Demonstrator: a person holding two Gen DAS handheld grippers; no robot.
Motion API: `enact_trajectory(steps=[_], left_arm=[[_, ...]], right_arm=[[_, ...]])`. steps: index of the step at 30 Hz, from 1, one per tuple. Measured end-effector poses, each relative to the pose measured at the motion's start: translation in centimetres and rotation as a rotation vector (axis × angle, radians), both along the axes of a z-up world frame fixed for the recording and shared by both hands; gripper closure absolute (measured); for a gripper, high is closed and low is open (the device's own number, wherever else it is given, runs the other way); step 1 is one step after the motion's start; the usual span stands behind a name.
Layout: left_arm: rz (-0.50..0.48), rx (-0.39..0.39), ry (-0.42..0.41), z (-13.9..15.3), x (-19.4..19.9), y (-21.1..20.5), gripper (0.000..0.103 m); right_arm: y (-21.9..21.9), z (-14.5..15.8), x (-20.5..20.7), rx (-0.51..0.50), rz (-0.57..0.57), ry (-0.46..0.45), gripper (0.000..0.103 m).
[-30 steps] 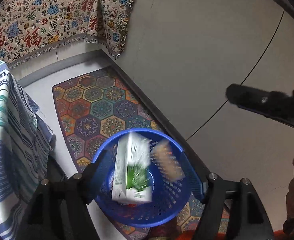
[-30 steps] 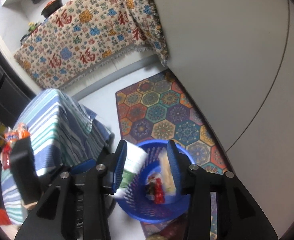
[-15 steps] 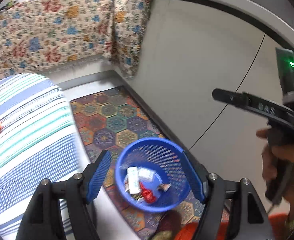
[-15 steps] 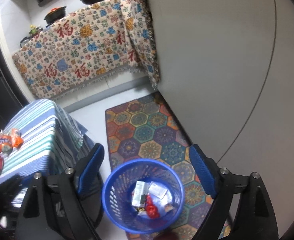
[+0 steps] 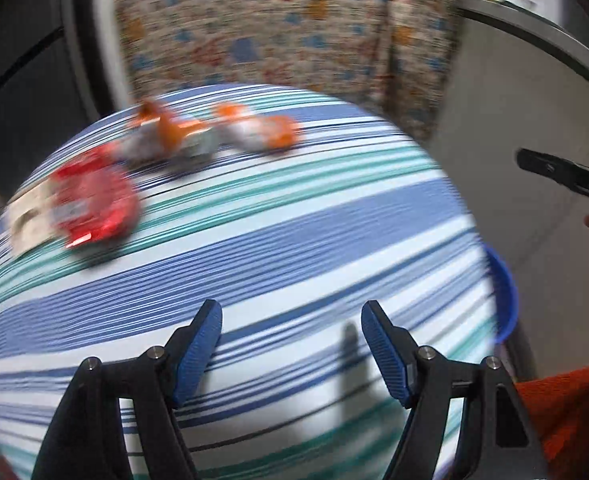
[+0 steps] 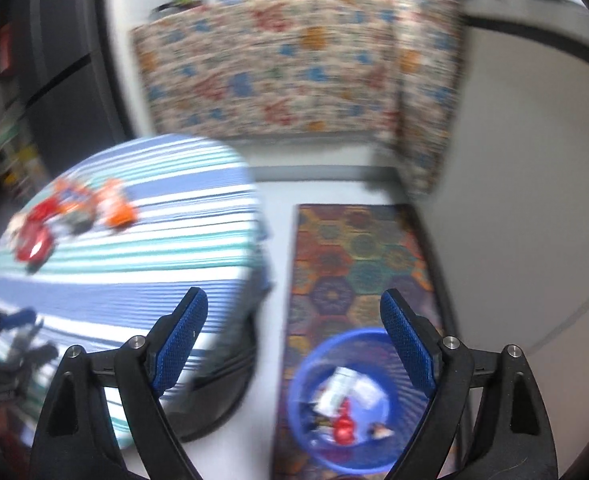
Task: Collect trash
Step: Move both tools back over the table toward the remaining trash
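A round table with a blue, teal and white striped cloth [image 5: 294,216] fills the left wrist view. On its far left lie a red wrapper [image 5: 94,204] and orange and white wrappers [image 5: 214,132], all blurred. My left gripper [image 5: 290,320] hangs open and empty over the near part of the cloth. In the right wrist view the blue basket [image 6: 306,368] stands on the floor with several pieces of trash [image 6: 342,400] inside. My right gripper [image 6: 294,320] is open and empty above the gap between table and basket. The same wrappers [image 6: 70,216] show on the table [image 6: 134,272] at left.
A patterned hexagon rug [image 6: 358,256] lies under the basket beside a grey wall [image 6: 514,200]. A printed cloth [image 6: 294,64] drapes a counter at the back, with pans on top. The basket rim [image 5: 506,292] peeks past the table's right edge. A hand holds the other gripper [image 5: 566,178] at right.
Both views have swung left from the basket toward the striped table. The carton that hung over the basket a second ago now lies inside it. The right jaws have spread wide.
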State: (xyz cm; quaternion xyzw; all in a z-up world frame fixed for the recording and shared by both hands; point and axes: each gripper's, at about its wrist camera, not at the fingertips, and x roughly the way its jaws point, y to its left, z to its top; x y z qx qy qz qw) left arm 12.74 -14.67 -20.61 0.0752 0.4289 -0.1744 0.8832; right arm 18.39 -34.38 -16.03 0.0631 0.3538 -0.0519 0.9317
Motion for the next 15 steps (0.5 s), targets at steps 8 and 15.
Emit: enact_trajectory(steps=[8, 15], left_arm=[[0.219, -0.030, 0.030, -1.1, 2.8, 7.5, 0.029], [0.355, -0.074, 0.014, -1.2, 7.2, 7.5, 0.025]], right_arm=[[10.9, -2.6, 4.8, -0.036, 0.244, 0.069, 0.014], [15.4, -4.9, 7.5, -0.084, 0.310, 0.133, 0.014]])
